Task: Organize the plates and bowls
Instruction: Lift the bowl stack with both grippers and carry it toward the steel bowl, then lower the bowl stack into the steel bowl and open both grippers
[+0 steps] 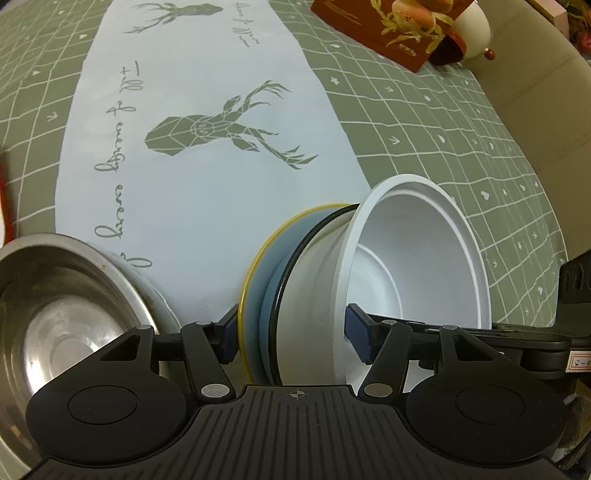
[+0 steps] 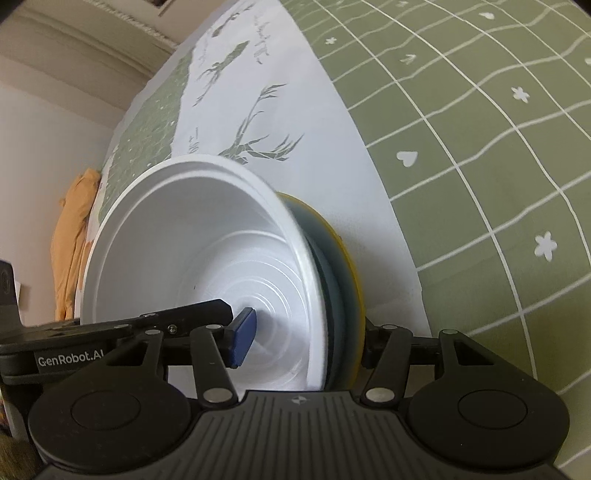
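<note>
Both grippers are closed on the same tilted stack of dishes, held on edge above the table. Seen from the left wrist, the left gripper (image 1: 291,334) has one blue pad (image 1: 228,338) against the yellow-rimmed plate (image 1: 251,273) and the other inside the white bowl (image 1: 413,251), so it is clenched across the whole stack. Between them sits a blue dish with a black rim (image 1: 291,258). The right gripper (image 2: 303,338) grips from the other side: one pad (image 2: 243,338) is inside the bowl, and its second finger is hidden behind the yellow rim.

I judge the stacking of these three pieces as done, and the stack now has to be put down somewhere. The steel bowl (image 1: 62,302) at the near left stands apart on the deer-print tablecloth (image 1: 207,177), not yet joined.

How many plates are under the bowl is hard to say, because only the edges show. The far items, a red-brown box (image 1: 373,29) among them, are cut off.
</note>
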Demonstrator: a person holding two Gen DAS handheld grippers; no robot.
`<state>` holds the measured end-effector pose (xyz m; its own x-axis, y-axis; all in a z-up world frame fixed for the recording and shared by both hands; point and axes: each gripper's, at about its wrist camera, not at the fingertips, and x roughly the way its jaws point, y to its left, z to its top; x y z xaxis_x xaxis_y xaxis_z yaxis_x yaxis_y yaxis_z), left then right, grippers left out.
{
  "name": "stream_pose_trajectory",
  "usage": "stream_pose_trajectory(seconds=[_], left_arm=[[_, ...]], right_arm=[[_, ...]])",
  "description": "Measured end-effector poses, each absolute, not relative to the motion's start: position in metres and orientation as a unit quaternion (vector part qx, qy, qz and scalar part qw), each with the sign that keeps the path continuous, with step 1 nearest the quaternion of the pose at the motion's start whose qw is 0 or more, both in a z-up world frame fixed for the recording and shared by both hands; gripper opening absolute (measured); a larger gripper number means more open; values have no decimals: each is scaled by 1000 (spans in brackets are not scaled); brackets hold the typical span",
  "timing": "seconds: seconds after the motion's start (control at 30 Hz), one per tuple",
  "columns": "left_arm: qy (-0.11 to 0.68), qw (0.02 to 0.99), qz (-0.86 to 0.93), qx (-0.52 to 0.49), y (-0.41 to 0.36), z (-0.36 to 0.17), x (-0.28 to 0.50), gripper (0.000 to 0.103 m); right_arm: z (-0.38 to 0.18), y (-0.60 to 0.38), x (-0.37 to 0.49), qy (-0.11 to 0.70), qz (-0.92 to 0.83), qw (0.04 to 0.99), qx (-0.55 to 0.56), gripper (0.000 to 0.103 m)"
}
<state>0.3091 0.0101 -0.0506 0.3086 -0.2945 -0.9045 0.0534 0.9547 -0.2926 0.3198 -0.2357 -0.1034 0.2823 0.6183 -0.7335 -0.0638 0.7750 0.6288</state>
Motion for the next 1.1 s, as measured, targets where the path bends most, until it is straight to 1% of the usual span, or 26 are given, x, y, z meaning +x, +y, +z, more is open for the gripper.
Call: stream_pose_trajectory(seconds=[0.37, 0.6, 0.77, 0.87, 1.1], left_arm=[[583, 798, -108, -105, 13, -40, 306, 62], [558, 814, -120, -110, 30, -9, 282, 62], [527, 833, -116, -120, 61, 20, 253, 62], [517, 839, -103, -132, 87, 28, 238, 62], [514, 838, -60, -173, 158, 19, 212, 62]], right_arm=[[-98, -234, 317, 568, 218, 749, 263, 56], [-69, -222, 302, 555, 221, 763, 246, 56], [-36, -196, 284, 532, 236, 784, 217, 57], [-22, -172, 277, 530, 251, 784, 201, 57], [-15, -96, 269, 544, 290, 773, 153, 57]])
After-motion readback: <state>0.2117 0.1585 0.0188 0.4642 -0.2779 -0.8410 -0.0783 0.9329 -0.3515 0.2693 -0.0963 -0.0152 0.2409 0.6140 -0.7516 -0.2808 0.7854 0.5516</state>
